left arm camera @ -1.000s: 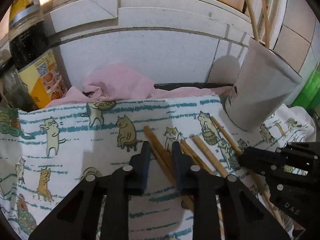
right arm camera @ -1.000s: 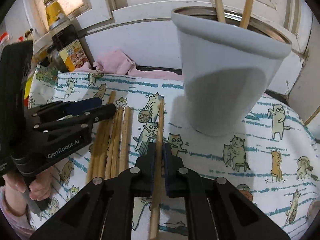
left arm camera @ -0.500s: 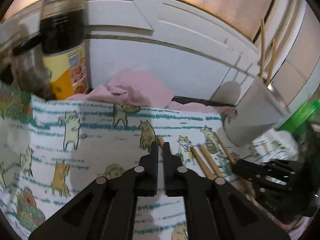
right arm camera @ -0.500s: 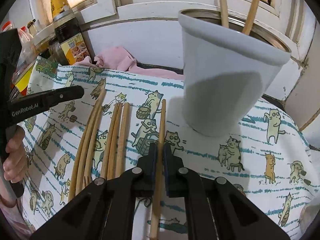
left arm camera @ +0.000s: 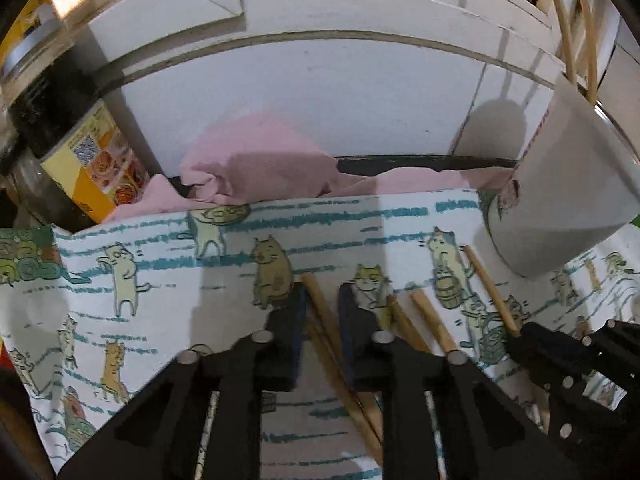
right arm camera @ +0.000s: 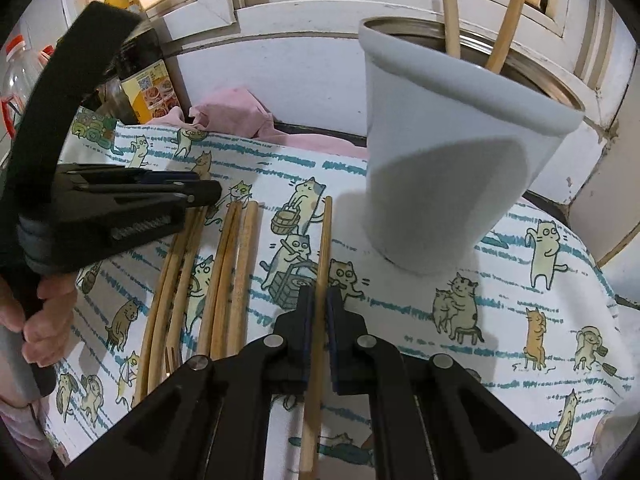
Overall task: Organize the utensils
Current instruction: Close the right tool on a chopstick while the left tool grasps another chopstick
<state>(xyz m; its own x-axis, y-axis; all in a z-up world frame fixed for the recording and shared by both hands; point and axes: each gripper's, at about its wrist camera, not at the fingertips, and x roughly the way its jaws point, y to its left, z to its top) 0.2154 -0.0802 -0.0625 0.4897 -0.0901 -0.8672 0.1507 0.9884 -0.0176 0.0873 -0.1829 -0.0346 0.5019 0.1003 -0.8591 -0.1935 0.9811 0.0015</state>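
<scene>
Since half a second ago the left gripper has dropped back toward the cat-printed cloth and parted its fingers, which were pressed together and raised; they now straddle the outermost light-brown wooden chopstick of the loose row, with space on both sides, holding nothing. The right gripper has scarcely moved: its fingers sit closed on a single wooden chopstick that lies apart from the row, nearest the tall white tapered cup. That stick's long axis runs straight along the fingers, its far tip pointing toward the wall just left of the cup's base. The cup stands upright on the cloth, ahead and to the right of the right gripper, already holding two pale sticks. The remaining wooden chopsticks lie roughly parallel between the two grippers. Judging from this, the right hand is the nearer one to the cup, and its stick would need tipping upright to enter the rim.
</scene>
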